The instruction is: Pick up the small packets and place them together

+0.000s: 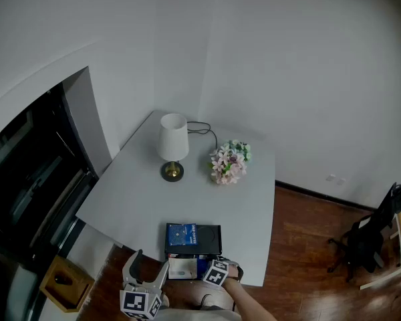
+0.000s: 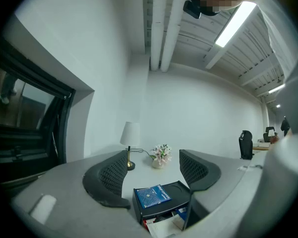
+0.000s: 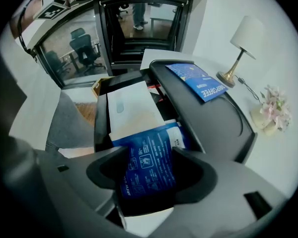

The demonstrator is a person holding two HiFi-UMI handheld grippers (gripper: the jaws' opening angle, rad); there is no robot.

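The middle and left of the counter lie bare, giving open passage from its lower left edge up to the lamp. The lamp and the flowers stand near each other at the far end, with a cable behind them and only a narrow gap between.

At the counter's lower edge a black box stands in the way, with a flat blue pouch on its lid. Its drawer is pulled out toward the bottom of the frame. A white envelope and a blue packet crowd it.

The right gripper fills that opening, jaws against the packet's sides. The left gripper hangs off the counter's edge at lower left, jaws apart and empty, with the box straight ahead.
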